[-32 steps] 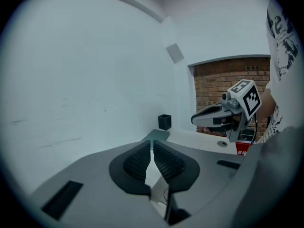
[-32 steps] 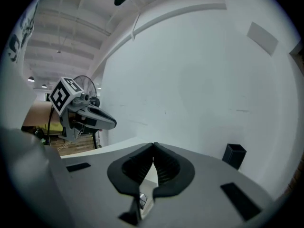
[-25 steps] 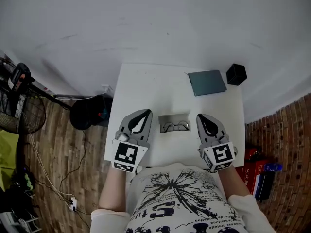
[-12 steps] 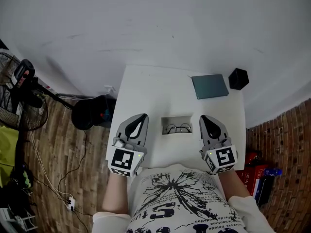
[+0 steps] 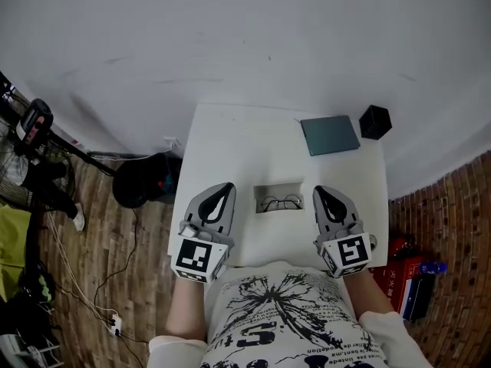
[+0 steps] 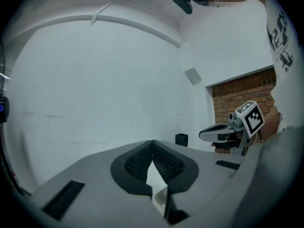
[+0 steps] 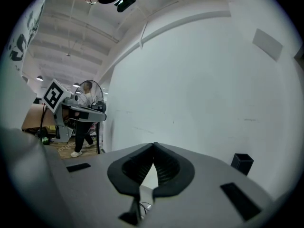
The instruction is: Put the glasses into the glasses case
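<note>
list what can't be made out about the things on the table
Thin wire-framed glasses: head view, too small to tell folded or open.
Pale grey rectangle under them: head view, tray or open case, too small to tell.
Flat grey-green rectangle: head view, too small; case or not unclear.
Small black box: head view, too dark and small to see inside.

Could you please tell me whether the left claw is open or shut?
Shut. The left claw has its ribbed pads meeting at the tips, with nothing held between them.
</note>
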`<move>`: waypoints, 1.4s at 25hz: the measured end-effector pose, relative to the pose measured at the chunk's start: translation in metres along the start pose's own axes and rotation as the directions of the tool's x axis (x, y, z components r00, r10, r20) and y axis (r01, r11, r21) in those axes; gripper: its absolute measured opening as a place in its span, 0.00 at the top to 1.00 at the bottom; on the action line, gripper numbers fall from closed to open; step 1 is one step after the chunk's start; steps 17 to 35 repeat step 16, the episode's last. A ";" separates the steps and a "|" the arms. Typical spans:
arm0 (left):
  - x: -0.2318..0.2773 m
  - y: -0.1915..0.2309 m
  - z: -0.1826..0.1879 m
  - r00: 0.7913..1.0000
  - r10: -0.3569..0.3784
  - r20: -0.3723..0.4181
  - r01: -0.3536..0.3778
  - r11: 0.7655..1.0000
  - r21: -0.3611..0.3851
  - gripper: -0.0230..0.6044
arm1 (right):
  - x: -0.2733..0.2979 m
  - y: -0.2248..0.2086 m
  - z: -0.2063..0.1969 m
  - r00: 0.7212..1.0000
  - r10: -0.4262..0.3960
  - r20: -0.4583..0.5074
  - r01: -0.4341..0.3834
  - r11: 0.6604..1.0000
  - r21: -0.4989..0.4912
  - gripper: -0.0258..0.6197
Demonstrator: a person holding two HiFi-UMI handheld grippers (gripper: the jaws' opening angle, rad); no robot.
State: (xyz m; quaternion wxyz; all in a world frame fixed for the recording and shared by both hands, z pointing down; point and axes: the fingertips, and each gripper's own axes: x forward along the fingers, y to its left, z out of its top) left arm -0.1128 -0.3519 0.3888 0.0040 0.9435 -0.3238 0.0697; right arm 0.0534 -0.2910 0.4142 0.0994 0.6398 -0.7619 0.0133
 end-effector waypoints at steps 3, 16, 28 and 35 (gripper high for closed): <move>0.000 0.000 0.001 1.000 -0.002 0.005 0.002 1.000 -0.001 0.94 | -0.001 -0.001 0.000 1.000 -0.013 0.003 0.013 1.000 0.003 0.94; 0.006 0.000 0.001 1.000 -0.025 0.001 0.025 0.999 0.029 0.94 | 0.000 -0.006 -0.004 0.999 -0.042 0.007 0.042 0.999 0.020 0.94; 0.006 0.000 0.001 1.000 -0.025 0.001 0.025 0.999 0.029 0.94 | 0.000 -0.006 -0.004 0.999 -0.042 0.007 0.042 0.999 0.020 0.94; 0.006 0.000 0.001 1.000 -0.025 0.001 0.025 0.999 0.029 0.94 | 0.000 -0.006 -0.004 0.999 -0.042 0.007 0.042 0.999 0.020 0.94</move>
